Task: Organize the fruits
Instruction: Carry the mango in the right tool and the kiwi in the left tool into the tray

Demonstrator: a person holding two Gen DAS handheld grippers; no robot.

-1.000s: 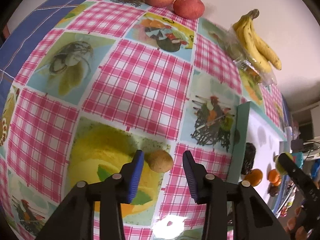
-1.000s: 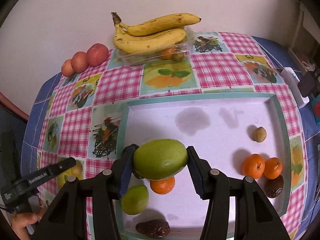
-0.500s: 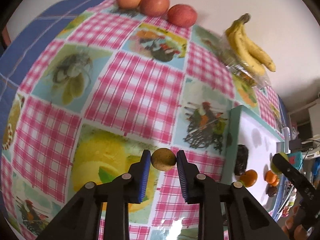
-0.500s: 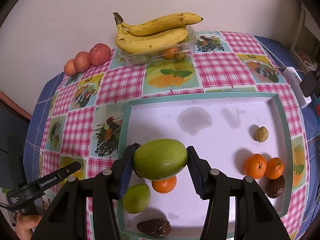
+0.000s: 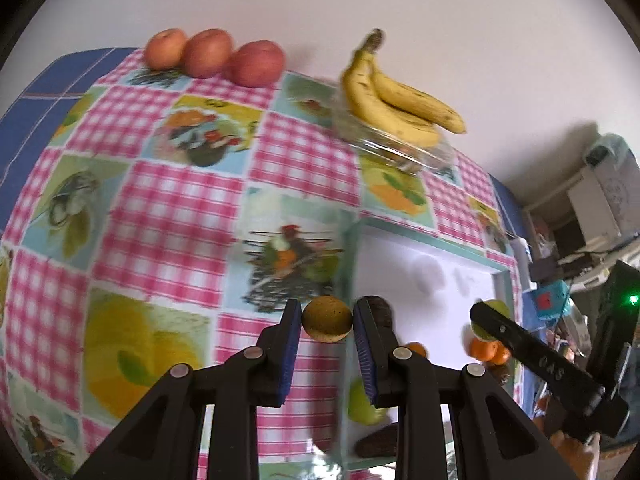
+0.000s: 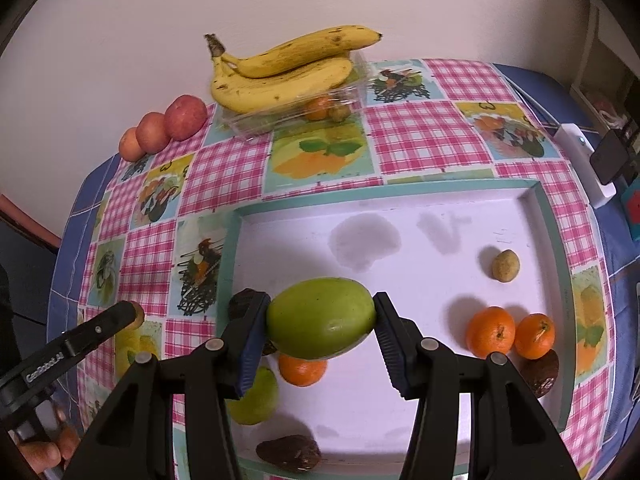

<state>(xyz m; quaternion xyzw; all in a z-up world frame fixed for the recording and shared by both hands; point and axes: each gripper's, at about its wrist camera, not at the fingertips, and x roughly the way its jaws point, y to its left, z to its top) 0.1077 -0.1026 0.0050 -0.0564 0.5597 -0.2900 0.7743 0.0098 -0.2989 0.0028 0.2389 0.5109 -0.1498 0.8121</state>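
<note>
My left gripper (image 5: 327, 312) is shut on a small round brown fruit (image 5: 327, 322), held above the checked cloth just left of the tray's teal rim (image 5: 424, 240). In the right wrist view that gripper (image 6: 134, 314) shows at the lower left, a hand holding it. My right gripper (image 6: 321, 308) is shut on a large green fruit (image 6: 321, 318), held over the white tray (image 6: 400, 196). In the tray lie two oranges (image 6: 490, 330), a small brown fruit (image 6: 505, 266), a third orange (image 6: 302, 370), a green fruit (image 6: 256, 400) and dark fruits (image 6: 288, 458).
Bananas (image 6: 280, 68) lie on a clear plastic box at the back by the wall. Three red apples (image 6: 184, 116) sit in a row at the back left. A white device (image 6: 584, 160) and other clutter lie past the table's right edge.
The left gripper closed on the small brown fruit, lifted it off the cloth and carried it right towards the tray. The right gripper kept still with the green fruit.
</note>
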